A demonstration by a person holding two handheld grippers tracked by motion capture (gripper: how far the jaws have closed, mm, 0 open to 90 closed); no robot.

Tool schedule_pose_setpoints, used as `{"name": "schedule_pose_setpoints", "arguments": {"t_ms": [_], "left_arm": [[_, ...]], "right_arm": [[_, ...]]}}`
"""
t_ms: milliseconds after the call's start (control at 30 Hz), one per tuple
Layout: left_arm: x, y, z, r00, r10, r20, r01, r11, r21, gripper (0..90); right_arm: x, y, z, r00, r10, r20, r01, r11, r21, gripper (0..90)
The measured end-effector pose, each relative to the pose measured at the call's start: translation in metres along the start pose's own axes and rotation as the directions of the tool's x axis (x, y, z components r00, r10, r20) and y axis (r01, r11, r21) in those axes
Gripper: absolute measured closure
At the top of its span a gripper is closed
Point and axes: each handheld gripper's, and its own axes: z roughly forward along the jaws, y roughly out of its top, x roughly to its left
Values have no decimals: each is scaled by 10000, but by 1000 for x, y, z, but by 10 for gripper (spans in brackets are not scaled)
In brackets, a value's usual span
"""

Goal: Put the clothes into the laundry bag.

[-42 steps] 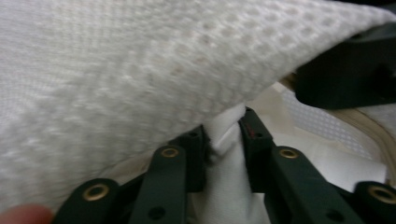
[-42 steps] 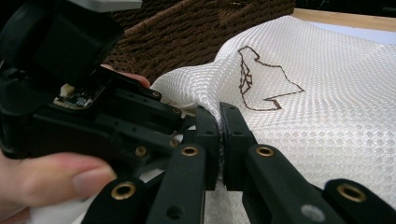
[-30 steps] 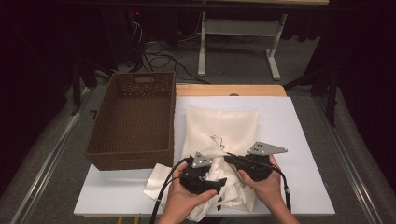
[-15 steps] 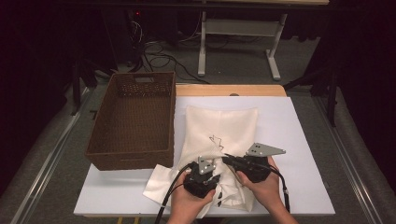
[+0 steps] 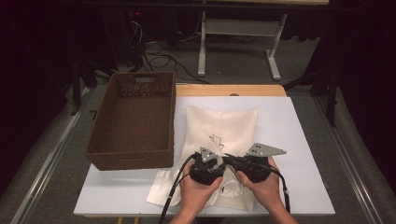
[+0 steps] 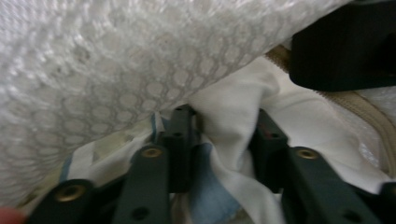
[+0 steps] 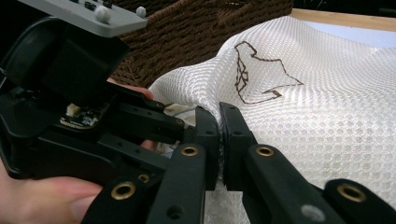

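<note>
White table (image 5: 303,140) carried my mesh bag (image 5: 224,126) beside a basket (image 5: 133,121). My right gripper (image 7: 219,140) pinched its opening; left gripper (image 6: 224,140), fingers just reopening, straddled white cloth (image 6: 233,116) inside, nearly stuffed.

White honeycomb mesh bag (image 7: 327,107), slightly sheeny, with brown stitched outline. Soft matt white cloth (image 6: 233,116) inside. Basket (image 5: 133,121): rough brown wicker. Table (image 5: 299,126): smooth matt white top, wooden edge. Gripper jaws: matt black plastic, brass rivets.

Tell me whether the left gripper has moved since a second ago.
Yes. The left gripper has slid right along the mesh bag, away from the wicker basket and closer to the right gripper.
</note>
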Motion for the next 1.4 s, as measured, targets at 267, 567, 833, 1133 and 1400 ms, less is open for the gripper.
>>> {"name": "schedule_pose_setpoints", "arguments": {"t_ms": [267, 567, 833, 1133, 1400], "left_arm": [[3, -4, -42, 9952, 736, 641, -724, 9971, -220, 357], [20, -30, -61, 9905, 530, 1269, -623, 9956, 699, 250], [1, -30, -39, 9901, 1270, 597, -1342, 9814, 1373, 545], [-8, -10, -32, 9958, 908, 144, -915, 9940, 594, 763], [6, -8, -2, 9993, 188, -315, -174, 9989, 432, 739]], "right_arm": [[-2, -1, 1, 10000, 10, 56, -10, 10000, 22, 884], [-3, -1, 2, 10000, 69, 67, -70, 9999, 85, 884], [-1, -2, 4, 10000, 37, -36, -37, 9999, 101, 884], [3, -2, 4, 9997, -141, -202, 142, 9999, 66, 884], [0, -2, 3, 9999, -45, -151, 46, 10000, 76, 884]]}}
